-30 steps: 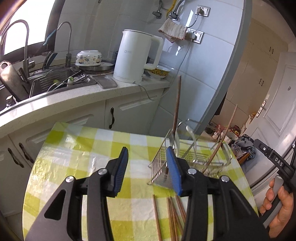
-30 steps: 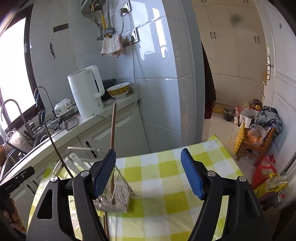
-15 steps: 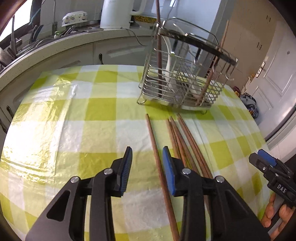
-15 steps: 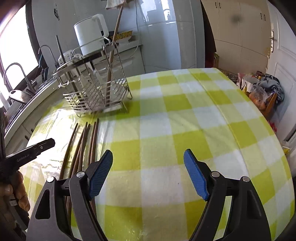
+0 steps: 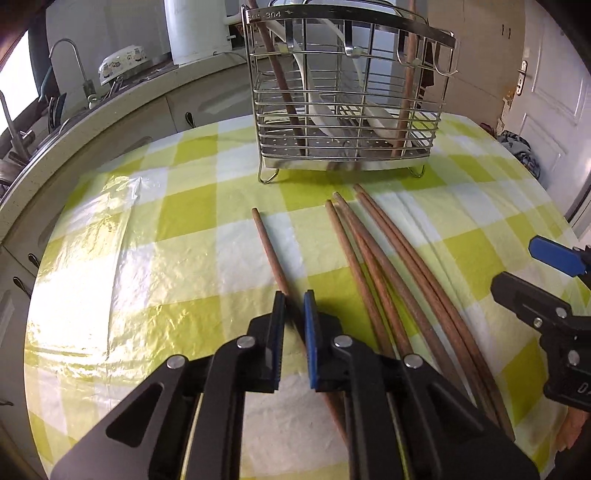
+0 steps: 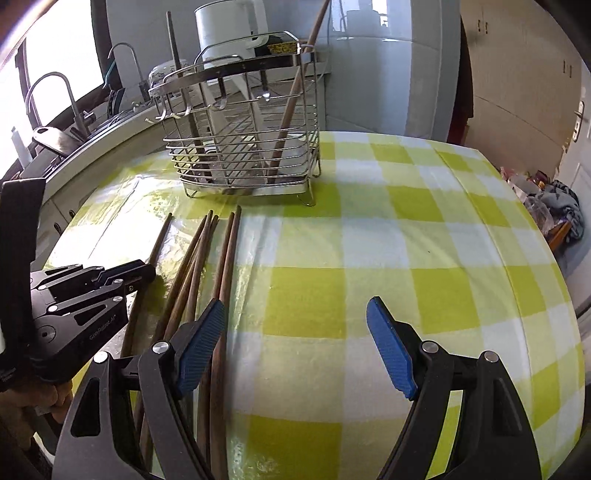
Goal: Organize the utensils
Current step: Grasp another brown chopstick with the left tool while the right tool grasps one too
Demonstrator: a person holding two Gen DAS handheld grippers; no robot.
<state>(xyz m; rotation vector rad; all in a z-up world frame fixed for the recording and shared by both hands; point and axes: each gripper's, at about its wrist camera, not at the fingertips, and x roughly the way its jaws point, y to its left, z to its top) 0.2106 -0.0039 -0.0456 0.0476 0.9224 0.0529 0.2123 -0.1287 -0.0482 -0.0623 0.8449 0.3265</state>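
Note:
Several brown wooden chopsticks [image 5: 384, 258] lie side by side on the yellow-checked tablecloth [image 5: 177, 221], in front of a wire utensil rack [image 5: 347, 92] that holds two upright chopsticks and a white spoon. My left gripper [image 5: 293, 306] is closed around the leftmost single chopstick [image 5: 269, 251], low on the cloth. It also shows in the right wrist view [image 6: 147, 271]. My right gripper [image 6: 295, 328] is open and empty above the cloth, its left finger beside the chopstick bundle [image 6: 207, 266]. The rack [image 6: 243, 147] stands behind.
A kitchen counter with a sink [image 5: 55, 107], taps, a white kettle [image 5: 195, 29] and a bowl runs behind the table. The table's right edge [image 6: 535, 258] drops to the floor, where bags and a door stand.
Both grippers came down from above the rack to the cloth. My left gripper narrowed and closed around the leftmost chopstick. My right gripper stayed open.

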